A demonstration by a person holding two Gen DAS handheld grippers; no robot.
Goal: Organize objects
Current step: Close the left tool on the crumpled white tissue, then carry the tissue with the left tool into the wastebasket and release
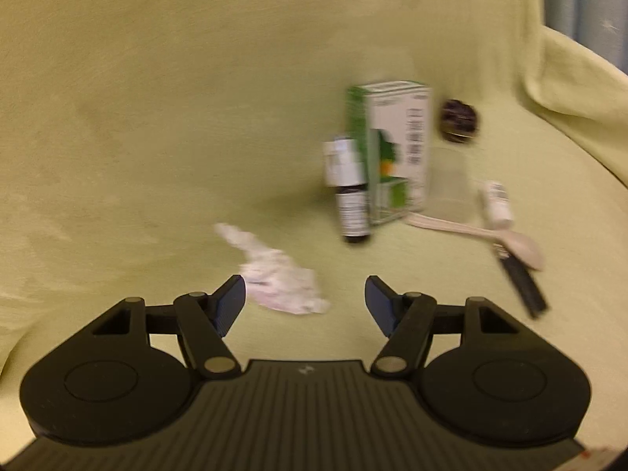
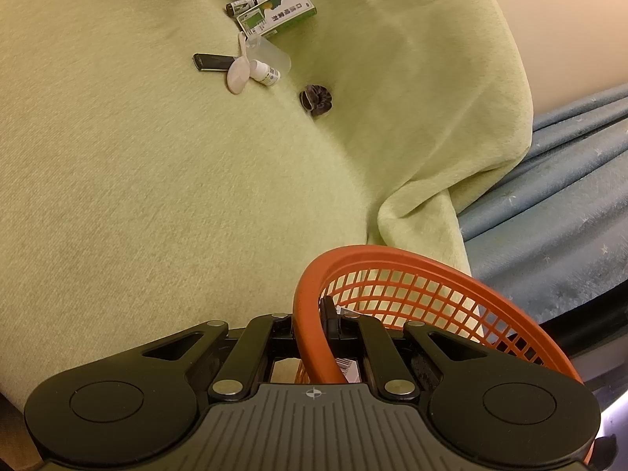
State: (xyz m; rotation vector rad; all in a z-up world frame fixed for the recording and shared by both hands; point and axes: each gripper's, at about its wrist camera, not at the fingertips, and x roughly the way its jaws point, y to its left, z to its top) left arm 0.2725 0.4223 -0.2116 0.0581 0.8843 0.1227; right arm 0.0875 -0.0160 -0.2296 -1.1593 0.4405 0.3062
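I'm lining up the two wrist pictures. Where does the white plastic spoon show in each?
Left wrist: white spoon, right of centre, bowl toward the right.
Right wrist: spoon, upper left, bowl toward the camera.
Shared landmark: green-and-white box near its handle.

The green-and-white box carries a line of large dark Chinese characters along its long face in the right wrist view, too small to read with any certainty. In the left wrist view the same box shows barcode-like dark blocks (blurred past reading). Labels on the dark bottle and the small white bottle bear print, none of it legible.
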